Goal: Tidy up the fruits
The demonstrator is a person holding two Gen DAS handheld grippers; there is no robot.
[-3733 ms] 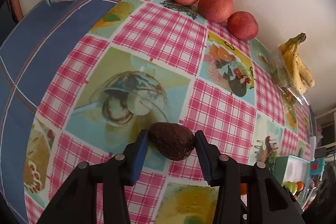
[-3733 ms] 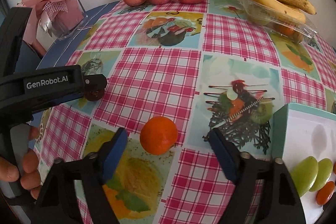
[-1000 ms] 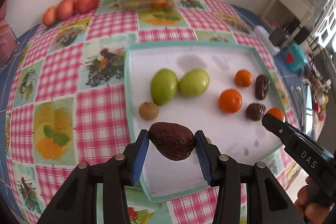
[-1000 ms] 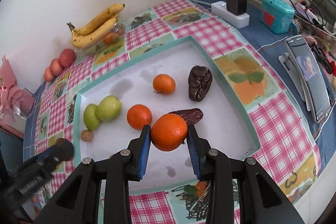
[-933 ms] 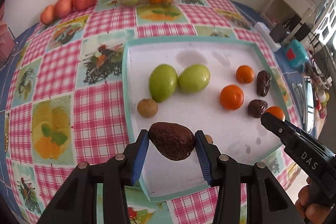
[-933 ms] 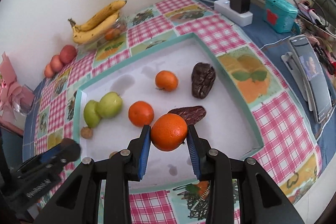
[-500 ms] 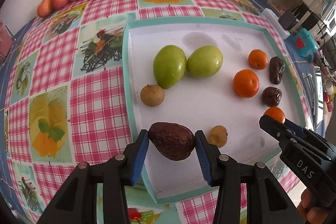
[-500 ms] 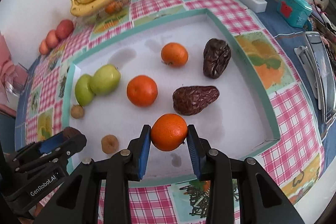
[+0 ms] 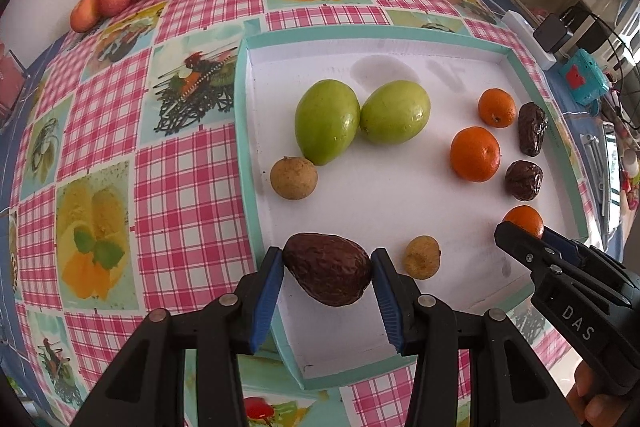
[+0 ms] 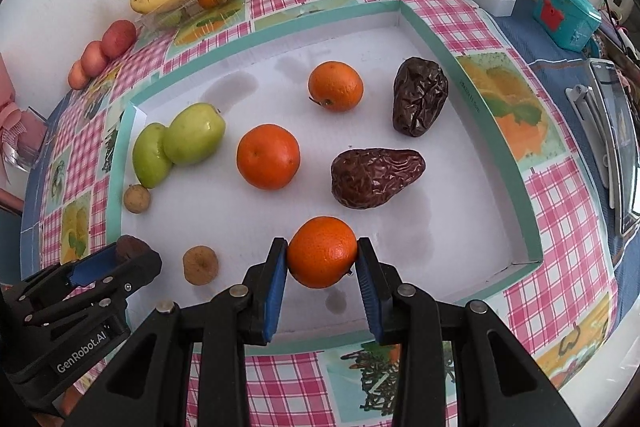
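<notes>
Jaws of left gripper (image 9: 327,269) clamp avocado (image 9: 328,268); right gripper (image 10: 322,253) jaws clamp orange (image 10: 322,251).

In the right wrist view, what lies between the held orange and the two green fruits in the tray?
Only bare white tray floor lies between the held orange and the green fruits; the loose orange sits just beside that line.

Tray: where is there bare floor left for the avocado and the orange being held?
Tray: bare along the far wall behind the green fruits. Also bare at the near right corner, right of the held orange. Crowded mid-right, around the loose oranges and dark avocados. Held avocado hangs over the near left corner.
</notes>
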